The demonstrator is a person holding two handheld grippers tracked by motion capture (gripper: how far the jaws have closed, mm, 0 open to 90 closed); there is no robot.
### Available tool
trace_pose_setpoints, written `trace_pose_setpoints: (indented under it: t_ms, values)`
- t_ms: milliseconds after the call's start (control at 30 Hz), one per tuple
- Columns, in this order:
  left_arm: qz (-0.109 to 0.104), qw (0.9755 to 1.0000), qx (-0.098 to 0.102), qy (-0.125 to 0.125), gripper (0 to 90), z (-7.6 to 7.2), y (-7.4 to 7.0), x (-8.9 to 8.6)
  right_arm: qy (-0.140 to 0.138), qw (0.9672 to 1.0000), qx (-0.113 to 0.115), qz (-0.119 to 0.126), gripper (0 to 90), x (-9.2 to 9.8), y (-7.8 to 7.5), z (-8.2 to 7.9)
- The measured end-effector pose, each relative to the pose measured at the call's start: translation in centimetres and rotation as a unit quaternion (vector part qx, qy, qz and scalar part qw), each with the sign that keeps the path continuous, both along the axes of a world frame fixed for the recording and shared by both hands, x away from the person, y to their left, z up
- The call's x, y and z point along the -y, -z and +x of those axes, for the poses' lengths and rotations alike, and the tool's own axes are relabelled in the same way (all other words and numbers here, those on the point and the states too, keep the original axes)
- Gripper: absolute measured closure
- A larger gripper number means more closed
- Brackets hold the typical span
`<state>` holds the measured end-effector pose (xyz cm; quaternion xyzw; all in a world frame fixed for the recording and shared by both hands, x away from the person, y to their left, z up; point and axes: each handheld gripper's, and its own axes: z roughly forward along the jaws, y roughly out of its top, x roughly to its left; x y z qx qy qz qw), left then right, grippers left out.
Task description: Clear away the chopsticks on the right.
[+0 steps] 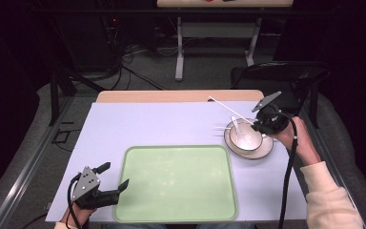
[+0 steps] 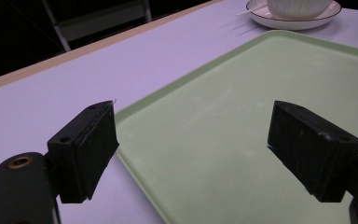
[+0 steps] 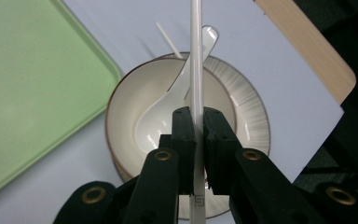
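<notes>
A white bowl [image 1: 248, 138] sits on a white plate [image 1: 267, 149] at the table's right, with a white spoon [image 3: 168, 100] lying in it. My right gripper [image 1: 259, 121] hovers over the bowl, shut on a white chopstick [image 1: 228, 110] that sticks out to the upper left. A second white chopstick [image 3: 168, 39] rests across the plate's far rim. In the right gripper view the held chopstick [image 3: 196, 60] runs straight up between the pads [image 3: 184, 140]. My left gripper [image 1: 114, 177] is open at the pale green tray's [image 1: 181, 191] front left corner, and its pads [image 2: 88, 149] straddle the tray's edge [image 2: 140, 105].
The table carries a lilac mat [image 1: 138, 124] with a wooden strip [image 1: 171, 96] along its far edge. A dark chair [image 1: 286, 76] stands behind the right corner. A second table [image 1: 219, 19] and cables lie on the floor beyond.
</notes>
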<state>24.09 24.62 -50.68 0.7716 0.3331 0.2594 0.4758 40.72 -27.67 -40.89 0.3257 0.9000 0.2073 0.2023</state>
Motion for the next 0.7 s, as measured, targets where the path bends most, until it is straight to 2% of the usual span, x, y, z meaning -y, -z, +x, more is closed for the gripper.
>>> trace_pose_setpoints:
  t_ms: [33, 67, 100, 133, 233, 267, 367, 467, 500, 600, 633, 700]
  values:
    - [0.000, 1.0000, 0.000, 0.000, 15.6, 0.0, 0.0, 0.0, 0.009, 0.9999, -0.010, 0.006, 83.9, -0.3, 0.2, -0.8]
    - [0.000, 1.0000, 0.000, 0.000, 15.6, 0.0, 0.0, 0.0, 0.009, 0.9999, -0.010, 0.006, 83.9, -0.3, 0.2, -0.8]
    - [0.001, 1.0000, 0.000, -0.001, 15.5, 0.0, 0.0, 0.0, 0.022, 0.9996, -0.016, 0.007, 83.9, -0.6, 0.5, -1.5]
    - [0.001, 1.0000, 0.000, -0.001, 15.5, 0.0, 0.0, 0.0, 0.022, 0.9996, -0.016, 0.007, 83.9, -0.6, 0.5, -1.5]
    - [0.001, 1.0000, 0.000, -0.001, 15.5, 0.0, 0.0, 0.0, 0.038, 0.9987, -0.030, 0.017, 83.9, -1.1, 0.9, -2.9]
    - [0.001, 1.0000, 0.000, -0.001, 15.5, 0.0, 0.0, 0.0, 0.038, 0.9987, -0.030, 0.017, 83.9, -1.1, 0.9, -2.9]
    - [0.001, 1.0000, 0.000, -0.001, 15.6, 0.0, 0.0, 0.0, 0.047, 0.9979, -0.040, 0.020, 83.9, -1.9, 1.3, -4.5]
    - [0.003, 1.0000, 0.000, -0.002, 15.5, 0.0, 0.0, 0.0, 0.050, 0.9975, -0.043, 0.026, 83.9, -2.3, 1.5, -5.3]
    - [0.004, 1.0000, 0.000, -0.002, 15.6, 0.0, 0.0, 0.1, 0.053, 0.9968, -0.050, 0.034, 83.9, -2.5, 1.8, -5.9]
    - [0.004, 1.0000, 0.000, -0.001, 15.6, 0.0, 0.0, 0.1, 0.058, 0.9957, -0.061, 0.038, 83.9, -2.8, 2.3, -6.4]
    - [0.004, 1.0000, -0.001, -0.003, 15.6, 0.0, 0.0, 0.0, 0.063, 0.9944, -0.073, 0.043, 83.9, -3.0, 2.8, -6.8]
    - [0.003, 1.0000, 0.000, -0.002, 15.5, 0.0, 0.0, 0.1, 0.068, 0.9933, -0.079, 0.050, 83.9, -3.4, 3.3, -7.3]
